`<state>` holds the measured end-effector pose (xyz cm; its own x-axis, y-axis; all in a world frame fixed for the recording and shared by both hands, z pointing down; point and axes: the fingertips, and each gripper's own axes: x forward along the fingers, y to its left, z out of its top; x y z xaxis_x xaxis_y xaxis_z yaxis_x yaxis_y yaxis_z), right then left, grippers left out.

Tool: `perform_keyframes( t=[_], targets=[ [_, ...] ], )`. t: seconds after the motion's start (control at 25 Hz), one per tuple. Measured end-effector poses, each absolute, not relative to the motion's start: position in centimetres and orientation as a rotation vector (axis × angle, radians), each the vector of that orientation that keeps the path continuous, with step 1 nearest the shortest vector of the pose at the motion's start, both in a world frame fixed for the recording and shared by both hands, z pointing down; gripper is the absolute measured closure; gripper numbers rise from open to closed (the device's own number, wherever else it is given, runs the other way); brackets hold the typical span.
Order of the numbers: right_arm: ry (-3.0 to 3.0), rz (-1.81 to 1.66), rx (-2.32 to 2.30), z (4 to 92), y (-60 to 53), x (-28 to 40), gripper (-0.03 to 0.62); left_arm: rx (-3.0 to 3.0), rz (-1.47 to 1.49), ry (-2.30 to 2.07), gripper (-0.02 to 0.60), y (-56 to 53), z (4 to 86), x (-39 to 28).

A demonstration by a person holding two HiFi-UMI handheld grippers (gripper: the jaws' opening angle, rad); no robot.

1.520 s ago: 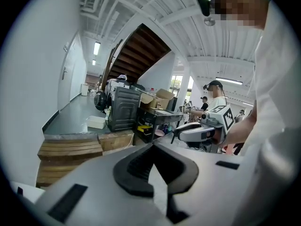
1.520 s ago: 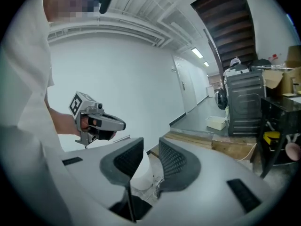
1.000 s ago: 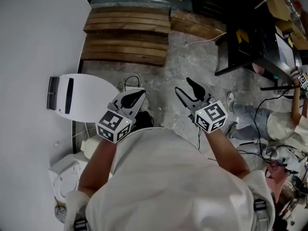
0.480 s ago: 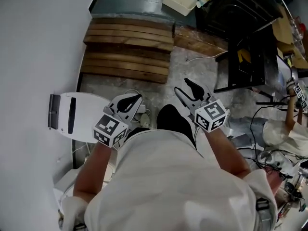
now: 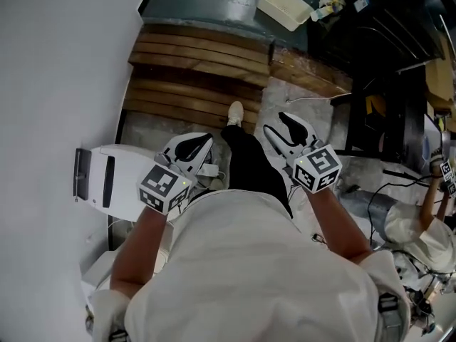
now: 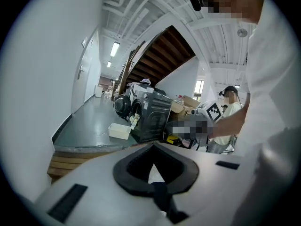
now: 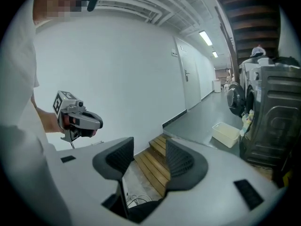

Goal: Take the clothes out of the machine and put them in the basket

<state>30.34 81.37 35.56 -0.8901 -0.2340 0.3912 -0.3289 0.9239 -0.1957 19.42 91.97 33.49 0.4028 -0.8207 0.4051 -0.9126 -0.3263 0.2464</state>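
**Washing machines ahead of both grippers, beyond the wooden steps**

The washing machines are seen on a raised grey floor, ahead of and above the grippers. Two dark round doors can be made out in the row; an exact count of the machines cannot be given. One white tub is set on that floor just beside the machines, ahead of the right gripper.

Two grippers are counted. The left gripper is held with its pads pressed together, and nothing is pinched between them. The right gripper is held with its jaws spread, and only the two wooden steps are seen through the gap. One leg in black trousers with one light shoe is placed between the grippers. One white appliance lies on the floor on the outer side of the left gripper.

Compared with a second ago, the steps are found much nearer to the grippers, and the white tub has been brought into the head view. The leg and shoe, not seen then, are now set forward. The spread of the right jaws is unchanged, and the left pads are closed as before.
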Motion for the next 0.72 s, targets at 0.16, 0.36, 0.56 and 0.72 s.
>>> perform_keyframes(
  t=[0.16,0.36,0.56,0.72],
  targets=[
    [-2.733,0.371,0.363,36.7,73.0,27.7,0.376,2.185,0.317,-1.494,0.584,84.2,34.2,17.5],
    [-2.729,0.448,0.318,37.6,62.5,24.4,0.376,2.152,0.361,-1.479,0.584,72.9,34.3,15.0],
    [-2.727,0.469,0.283,37.5,53.7,22.7,0.376,2.194,0.394,-1.439,0.584,62.9,32.2,14.6],
    [-2.721,0.469,0.304,36.2,48.7,20.8,0.376,2.250,0.399,-1.427,0.584,57.1,29.0,13.0]
  ],
)
